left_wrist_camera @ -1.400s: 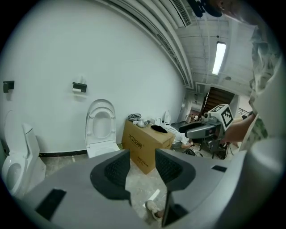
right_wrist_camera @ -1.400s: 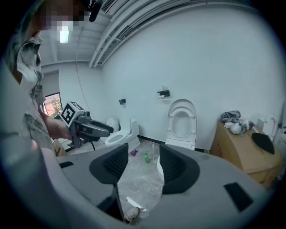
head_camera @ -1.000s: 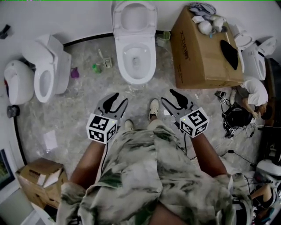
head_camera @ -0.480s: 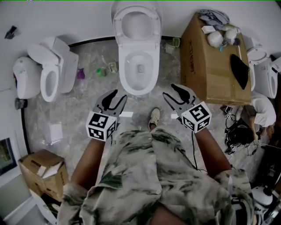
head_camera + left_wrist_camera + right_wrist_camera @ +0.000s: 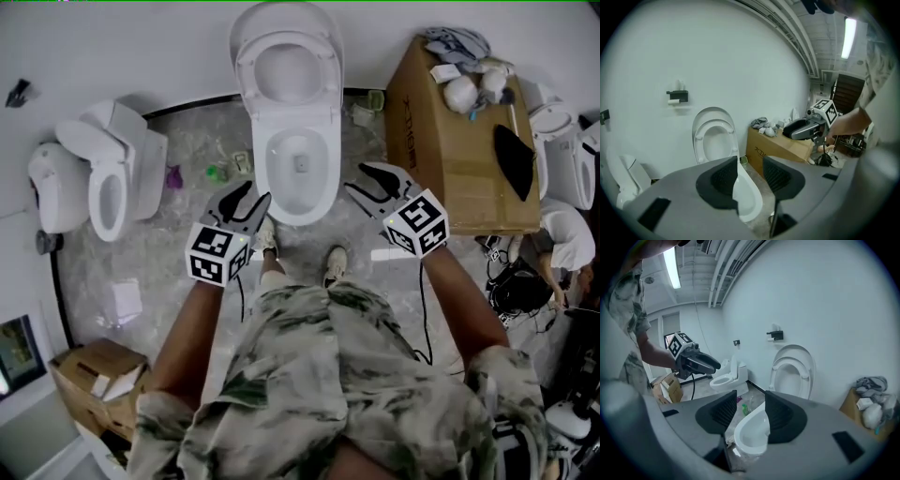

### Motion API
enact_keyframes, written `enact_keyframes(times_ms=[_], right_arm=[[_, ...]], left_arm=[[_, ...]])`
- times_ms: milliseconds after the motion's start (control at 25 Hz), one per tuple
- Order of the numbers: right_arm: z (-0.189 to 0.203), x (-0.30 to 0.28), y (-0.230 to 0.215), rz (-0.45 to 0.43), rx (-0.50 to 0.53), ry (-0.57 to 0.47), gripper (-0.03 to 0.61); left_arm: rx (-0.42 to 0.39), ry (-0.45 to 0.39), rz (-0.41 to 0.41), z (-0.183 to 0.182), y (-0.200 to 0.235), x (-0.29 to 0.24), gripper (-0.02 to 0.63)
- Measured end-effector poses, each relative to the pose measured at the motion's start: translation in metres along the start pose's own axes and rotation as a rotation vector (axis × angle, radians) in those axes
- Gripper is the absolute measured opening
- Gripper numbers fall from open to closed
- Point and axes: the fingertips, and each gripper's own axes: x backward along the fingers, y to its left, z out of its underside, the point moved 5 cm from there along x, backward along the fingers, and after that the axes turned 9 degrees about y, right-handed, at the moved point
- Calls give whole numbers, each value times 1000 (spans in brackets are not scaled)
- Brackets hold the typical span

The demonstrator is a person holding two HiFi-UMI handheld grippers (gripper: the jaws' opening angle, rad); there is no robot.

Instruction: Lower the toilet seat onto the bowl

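A white toilet stands against the far wall. Its seat (image 5: 286, 70) and lid are raised upright above the open bowl (image 5: 298, 178). My left gripper (image 5: 246, 200) hovers open by the bowl's front left rim, not touching it. My right gripper (image 5: 375, 178) hangs open at the bowl's right side, also apart from it; its jaws have just been closing a little with nothing between them. In the left gripper view the raised seat (image 5: 715, 140) is beyond the jaws. The right gripper view shows the seat (image 5: 792, 373) and bowl (image 5: 750, 437) ahead.
A large cardboard box (image 5: 464, 141) with rags on top stands right of the toilet. A second toilet (image 5: 103, 178) sits at the left, a green bottle (image 5: 217, 172) and litter between them. A small box (image 5: 89, 375) is at lower left. A person (image 5: 562, 234) crouches at right.
Both grippers have moved forward to the toilet, from in front of it to either side of the bowl's front. The person holding them has stepped closer.
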Motion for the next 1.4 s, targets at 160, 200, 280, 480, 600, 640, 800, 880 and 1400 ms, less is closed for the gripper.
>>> enact_keyframes(times_ms=[160, 200, 280, 480, 600, 640, 800, 880, 1400], right_arm=[[-35, -31, -26, 59, 29, 22, 202], [-43, -40, -32, 76, 32, 27, 199], [-59, -58, -45, 107, 33, 42, 192], [-100, -106, -76, 153, 46, 72, 186], [-117, -129, -92, 168, 63, 91, 183], [-122, -137, -97, 171, 72, 99, 183], [-141, -166, -121, 186, 107, 136, 181], [-150, -178, -134, 195, 120, 151, 181], [-179, -250, -206, 255, 177, 241, 167]], left_arm=[[-59, 1, 41, -22, 46, -25, 181], [-74, 5, 52, -27, 58, -29, 181], [-97, 5, 74, -39, 83, -38, 181], [-137, 2, 94, -67, 148, -62, 181], [-158, 13, 101, -79, 176, -77, 181], [-166, 16, 102, -83, 184, -82, 181], [-196, 21, 108, -101, 212, -102, 181], [-205, 27, 111, -109, 224, -113, 181], [-254, 67, 109, -155, 288, -194, 180]])
